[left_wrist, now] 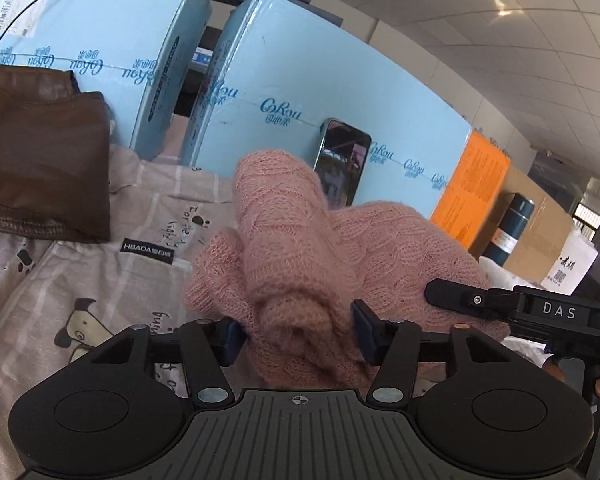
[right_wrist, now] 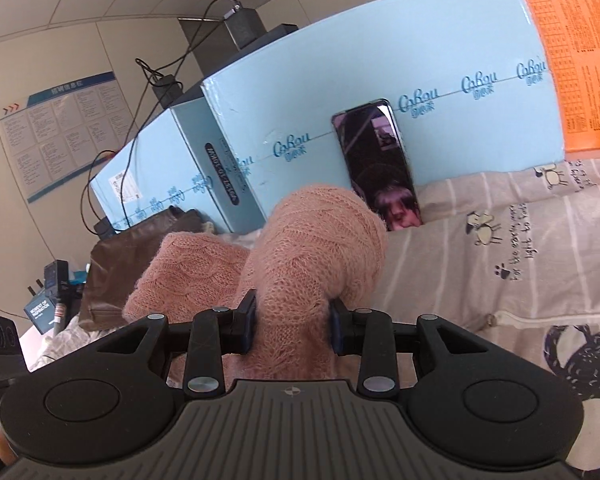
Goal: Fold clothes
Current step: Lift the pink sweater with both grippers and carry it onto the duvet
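A fuzzy pink knit sweater point(left_wrist: 300, 240) lies bunched in thick rolls on a cartoon-print sheet point(left_wrist: 80, 280). My left gripper point(left_wrist: 298, 334) is open, its jaws wide, and a roll of the knit sits loosely between the blue pads point(left_wrist: 362, 330). The black body of the right gripper point(left_wrist: 560, 312) reaches in from the right, beside the sweater. In the right wrist view the pink sweater point(right_wrist: 312, 240) rises as a fat hump, and my right gripper point(right_wrist: 294, 320) is shut on a bunched fold of it.
Light blue cartons point(left_wrist: 320, 80) stand behind the sheet, with a phone point(left_wrist: 342, 160) leaning on one. A folded brown leather garment point(left_wrist: 40, 160) lies at the left. An orange carton point(left_wrist: 476, 184) and a dark bottle point(left_wrist: 512, 232) stand at the right. Bare printed sheet point(right_wrist: 500, 260) stretches right of the sweater.
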Motion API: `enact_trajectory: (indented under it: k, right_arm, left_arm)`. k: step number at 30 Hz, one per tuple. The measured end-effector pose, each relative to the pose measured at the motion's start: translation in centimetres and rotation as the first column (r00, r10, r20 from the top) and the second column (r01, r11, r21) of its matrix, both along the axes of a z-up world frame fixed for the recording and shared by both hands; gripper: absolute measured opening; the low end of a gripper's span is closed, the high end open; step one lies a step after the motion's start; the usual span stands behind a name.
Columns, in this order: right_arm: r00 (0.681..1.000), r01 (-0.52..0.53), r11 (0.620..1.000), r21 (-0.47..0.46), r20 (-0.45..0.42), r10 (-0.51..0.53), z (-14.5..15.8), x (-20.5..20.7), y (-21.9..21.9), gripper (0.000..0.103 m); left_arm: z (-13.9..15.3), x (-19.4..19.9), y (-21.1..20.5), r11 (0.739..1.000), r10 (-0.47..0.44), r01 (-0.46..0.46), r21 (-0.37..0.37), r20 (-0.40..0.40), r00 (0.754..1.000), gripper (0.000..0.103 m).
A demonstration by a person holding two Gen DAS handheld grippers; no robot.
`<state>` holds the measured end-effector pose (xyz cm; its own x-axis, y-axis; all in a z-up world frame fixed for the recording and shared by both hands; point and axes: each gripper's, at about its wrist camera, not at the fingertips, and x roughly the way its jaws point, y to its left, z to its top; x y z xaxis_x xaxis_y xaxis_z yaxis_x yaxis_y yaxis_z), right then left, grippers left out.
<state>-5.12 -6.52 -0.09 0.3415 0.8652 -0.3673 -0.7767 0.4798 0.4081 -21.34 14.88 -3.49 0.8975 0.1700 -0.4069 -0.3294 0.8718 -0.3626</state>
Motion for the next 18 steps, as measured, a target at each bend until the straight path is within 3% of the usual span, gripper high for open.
enact_trajectory:
  k: [1,2,3,5,9,12,15,18]
  right_arm:
    - [1.000,0.021,1.000,-0.008,-0.006,-0.021,-0.5,0.3,-0.3,0.040]
    - [0.999,0.051,0.999,-0.006,-0.001,-0.051,-0.8,0.3,-0.6,0.052]
    - [0.997,0.083,0.997,0.001,0.006,-0.083,-0.9,0.4,-0.9,0.059]
    - [0.989,0.146,0.989,0.014,0.021,-0.146,-1.2,0.5,-1.4,0.083]
    - [0.976,0.162,0.984,0.073,0.135,-0.171,-0.1,-0.7,-2.0,0.090]
    - [0.983,0.030,0.998,0.059,0.178,-0.040,0.6,-2.0,-0.8,0.090]
    - [0.962,-0.131,0.991,-0.015,0.239,0.131,0.9,-4.2,1.7,0.093]
    - [0.921,-0.278,0.956,-0.097,0.256,0.294,1.2,-6.4,4.8,0.094]
  left_arm:
    - [-0.1,-0.1,0.1,1.000,0.010,-0.010,-0.006,-0.015,1.000,0.077]
    - [-0.1,-0.5,0.3,1.000,0.020,-0.020,-0.016,-0.012,1.000,0.084]
    - [0.0,-0.9,0.5,0.999,0.029,-0.030,-0.027,-0.009,1.000,0.087]
    - [0.6,-2.0,1.3,0.997,0.050,-0.049,-0.058,0.018,0.999,0.092]
    - [1.7,-4.4,3.0,0.989,0.125,-0.118,-0.093,0.077,0.989,0.098]
    - [2.3,-5.2,4.6,0.975,0.213,-0.208,-0.073,0.063,0.975,0.098]
    - [3.1,-4.8,6.4,0.957,0.284,-0.282,-0.068,0.017,0.959,0.098]
    - [4.0,-3.1,7.3,0.977,0.202,-0.204,-0.071,-0.027,0.979,0.098]
